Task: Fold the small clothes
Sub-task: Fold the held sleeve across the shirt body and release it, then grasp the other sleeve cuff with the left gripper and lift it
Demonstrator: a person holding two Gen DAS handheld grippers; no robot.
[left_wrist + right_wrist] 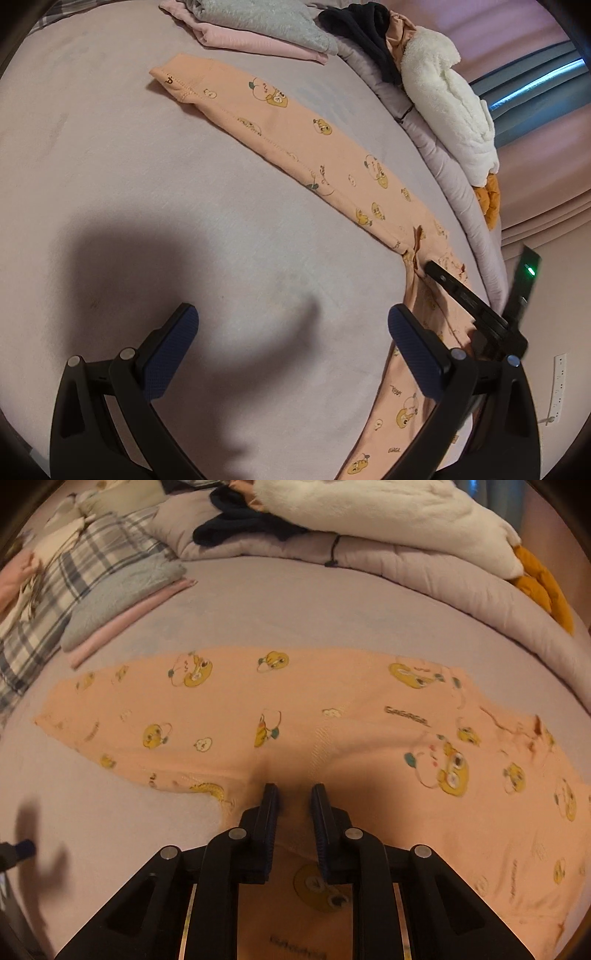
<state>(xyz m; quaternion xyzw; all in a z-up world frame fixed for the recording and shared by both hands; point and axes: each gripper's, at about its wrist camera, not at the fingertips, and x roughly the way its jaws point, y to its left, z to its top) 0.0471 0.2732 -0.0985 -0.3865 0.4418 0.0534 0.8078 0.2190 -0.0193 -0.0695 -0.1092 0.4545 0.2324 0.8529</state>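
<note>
Right gripper (293, 794) pinches peach pants (332, 716) (fabric bunched between narrow fingers); left gripper (293, 325) wide, empty, above bed (110, 184).

A lilac bed (110, 166) carries peach printed trousers (295, 136), folded clothes (258, 33) and a rumpled quilt (424, 572).

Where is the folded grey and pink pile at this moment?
The folded pile lies at the far left of the bed in the right wrist view, beside the checked pillow, apart from the orange trousers.
</note>
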